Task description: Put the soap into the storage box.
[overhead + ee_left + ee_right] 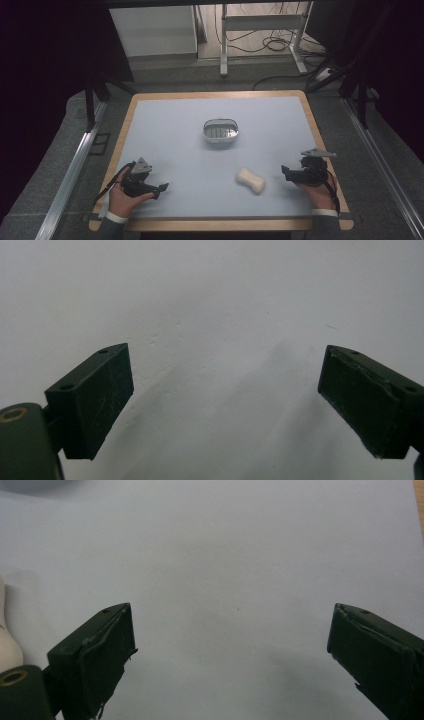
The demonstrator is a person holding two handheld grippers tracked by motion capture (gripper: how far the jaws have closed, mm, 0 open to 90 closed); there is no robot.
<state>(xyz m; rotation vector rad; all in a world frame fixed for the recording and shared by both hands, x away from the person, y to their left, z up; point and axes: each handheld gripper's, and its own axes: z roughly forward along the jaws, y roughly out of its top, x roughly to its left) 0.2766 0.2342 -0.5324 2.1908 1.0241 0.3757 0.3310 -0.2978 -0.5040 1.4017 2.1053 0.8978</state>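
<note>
High view: one white, waisted soap bar (251, 180) lies on the pale tabletop (175, 130), just beside the right claw (285, 172) and well apart from the left claw (161, 189); one metal soap dish (220, 130) stands farther back, mid-tabletop; two claws in all; the bar looks light, stiff and probably slippery, best pinched across its narrow waist.

Left gripper view: jaws spread wide over bare tabletop; nothing between them.

Right gripper view: jaws spread wide, empty; the soap bar (9, 647) peeks in at the left edge.
</note>
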